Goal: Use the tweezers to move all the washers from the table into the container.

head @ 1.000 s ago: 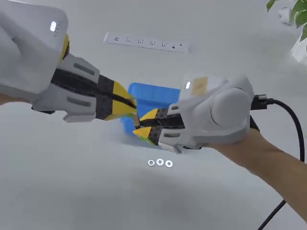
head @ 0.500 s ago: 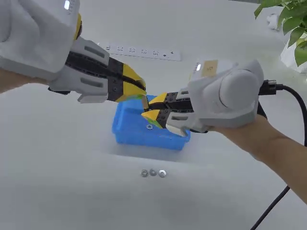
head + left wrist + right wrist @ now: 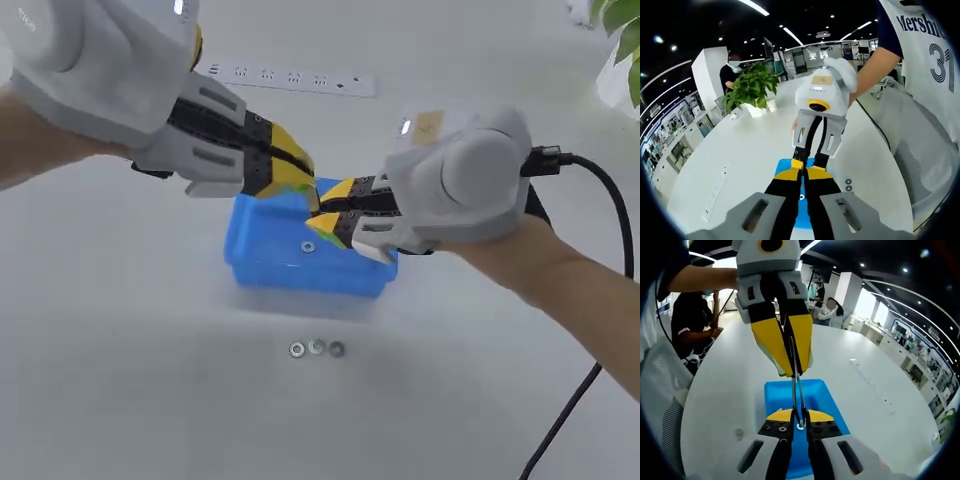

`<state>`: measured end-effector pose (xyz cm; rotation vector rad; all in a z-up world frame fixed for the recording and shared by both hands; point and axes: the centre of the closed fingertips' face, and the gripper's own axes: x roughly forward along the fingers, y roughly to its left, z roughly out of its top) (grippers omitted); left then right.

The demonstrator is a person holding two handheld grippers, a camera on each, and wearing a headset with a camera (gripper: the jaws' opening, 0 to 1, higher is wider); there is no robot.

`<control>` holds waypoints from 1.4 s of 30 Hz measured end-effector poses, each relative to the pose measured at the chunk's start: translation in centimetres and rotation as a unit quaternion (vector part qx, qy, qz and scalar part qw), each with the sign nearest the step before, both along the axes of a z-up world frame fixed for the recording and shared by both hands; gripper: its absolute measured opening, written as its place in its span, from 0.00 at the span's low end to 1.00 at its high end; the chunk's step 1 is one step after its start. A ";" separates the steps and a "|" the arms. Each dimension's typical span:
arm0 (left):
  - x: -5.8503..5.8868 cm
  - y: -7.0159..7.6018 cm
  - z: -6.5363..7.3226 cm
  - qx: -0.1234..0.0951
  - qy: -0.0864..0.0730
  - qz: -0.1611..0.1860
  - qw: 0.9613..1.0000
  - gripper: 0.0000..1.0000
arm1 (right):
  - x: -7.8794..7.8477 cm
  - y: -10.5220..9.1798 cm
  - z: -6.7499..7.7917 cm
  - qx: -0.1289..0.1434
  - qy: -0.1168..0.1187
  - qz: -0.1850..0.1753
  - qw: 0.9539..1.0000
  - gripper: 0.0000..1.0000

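3 washers [image 3: 317,348] lie in a left-right row between the table's [image 3: 140,400] near edge and the container [image 3: 300,276], which holds 1 washer [image 3: 308,246]. Above it the left gripper [image 3: 300,182] clamps the tweezers [image 3: 796,395]. The right gripper [image 3: 322,215] has its jaws flanking their legs, and I cannot tell whether they press.

Over the container [image 3: 255,265] we find the way blocked: the left gripper [image 3: 300,182] and right gripper [image 3: 322,222] meet tip to tip there, the tweezers [image 3: 796,385] between them. Bare table [image 3: 140,400] around the three washers [image 3: 316,348] lies open to us; the power strip [image 3: 290,80] sits well behind, the cable [image 3: 575,159] trails at its right side
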<state>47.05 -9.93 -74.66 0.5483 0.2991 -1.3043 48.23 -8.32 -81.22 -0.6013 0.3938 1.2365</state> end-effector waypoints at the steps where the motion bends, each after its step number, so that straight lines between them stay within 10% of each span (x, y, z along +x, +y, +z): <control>1: 0.2 0.0 -0.4 0.000 0.004 0.001 1.000 0.06 | 0.1 -0.1 -0.2 -0.002 0.001 0.000 1.000 0.10; 17: 1.1 -0.5 -3.6 0.008 0.042 0.006 0.999 0.06 | 0.6 -0.7 -3.5 -0.015 0.042 -0.029 0.999 0.10; 42: -0.6 -1.6 -1.9 0.006 0.035 -0.002 0.999 0.06 | 0.2 -0.9 -2.5 -0.003 0.054 -0.060 0.997 0.14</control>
